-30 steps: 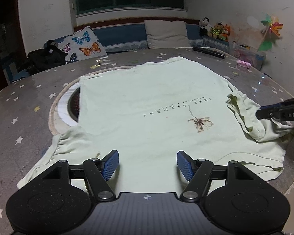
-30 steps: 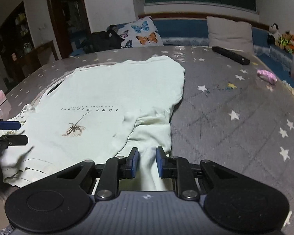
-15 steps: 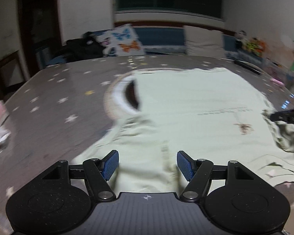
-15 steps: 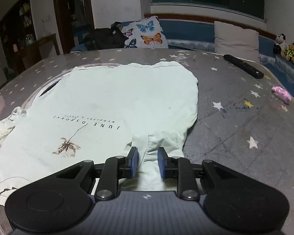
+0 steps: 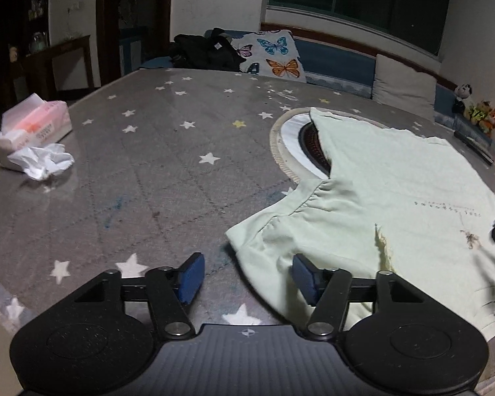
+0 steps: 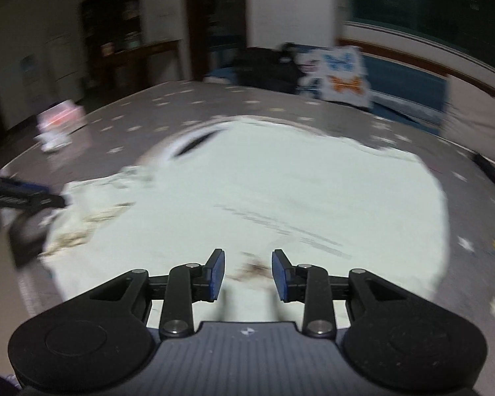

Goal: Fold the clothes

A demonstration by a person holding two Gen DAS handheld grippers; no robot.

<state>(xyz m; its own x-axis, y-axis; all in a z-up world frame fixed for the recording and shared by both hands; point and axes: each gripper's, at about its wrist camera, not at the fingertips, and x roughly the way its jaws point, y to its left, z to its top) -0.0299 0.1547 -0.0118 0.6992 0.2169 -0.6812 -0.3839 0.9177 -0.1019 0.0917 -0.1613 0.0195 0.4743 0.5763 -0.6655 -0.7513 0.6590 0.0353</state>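
Left gripper jaws spread wide over a sleeve edge of the pale green T-shirt, lying flat on the star-patterned worktop; right gripper jaws part above its flower print, lettering unreadable.

The T-shirt lies flat on the surface, on its right part. Its far edge covers part of a round plate. A tissue pack sits far left, with a crumpled tissue just before it. Pillows stand behind the surface.
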